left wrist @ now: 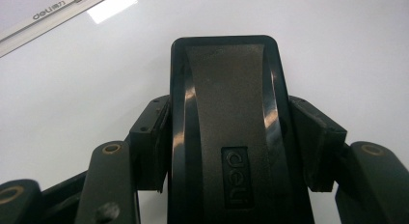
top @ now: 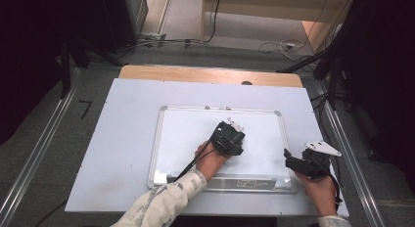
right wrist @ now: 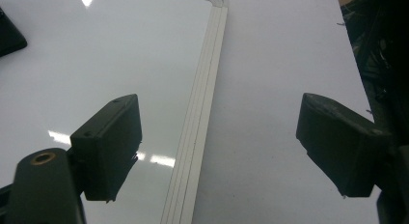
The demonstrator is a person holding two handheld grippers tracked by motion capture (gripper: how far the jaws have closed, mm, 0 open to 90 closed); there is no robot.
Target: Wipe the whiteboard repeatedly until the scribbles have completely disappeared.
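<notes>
Two grippers work over a whiteboard (top: 186,134) in the high view: the left gripper (top: 228,139) sits mid-board while the right gripper (top: 301,164) rests near the board's right frame, close to the near corner. If that steadying hand lifts, I judge the board could slide on the white sheet (top: 127,119) under each wiping stroke. In the left gripper view the jaws are clamped on a black eraser (left wrist: 224,113) lying against the board face; a tilted wrist could lift its pad or twist it out of the grip. In the right gripper view the jaws stand wide apart, empty, straddling the frame (right wrist: 202,113).
</notes>
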